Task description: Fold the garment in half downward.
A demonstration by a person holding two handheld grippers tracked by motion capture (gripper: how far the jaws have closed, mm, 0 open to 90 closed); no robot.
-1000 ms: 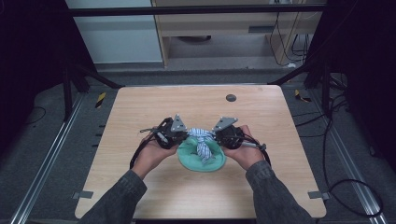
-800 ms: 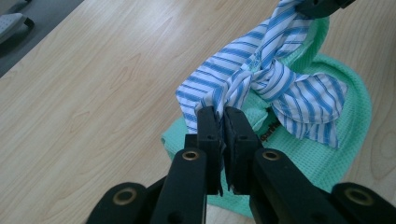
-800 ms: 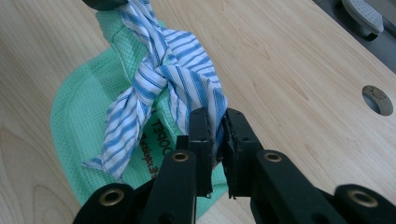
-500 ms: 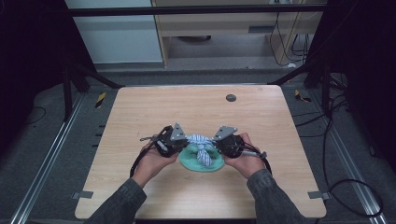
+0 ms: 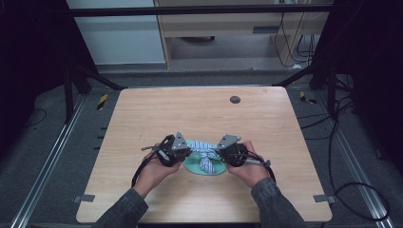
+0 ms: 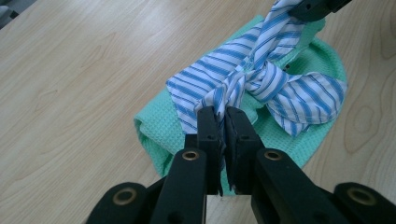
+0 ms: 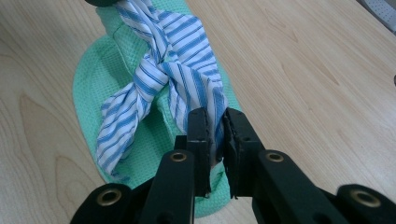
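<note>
While the striped cloth lies knotted over the green cloth near the table's front edge in the high view, its long axis runs between the hands. Left gripper view — jaws pinch one striped end, knot ahead; right gripper view — jaws clamp the other end, equally near.

Even overhead light, dark blurry surroundings

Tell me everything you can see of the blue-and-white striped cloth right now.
The blue-and-white striped cloth looks like thin woven fabric, twisted and knotted at its middle. It lies over a folded green waffle-textured towel on the light wooden table. The left tongs pinch one end, the right tongs the other; one loose tail hangs free over the towel.
</note>
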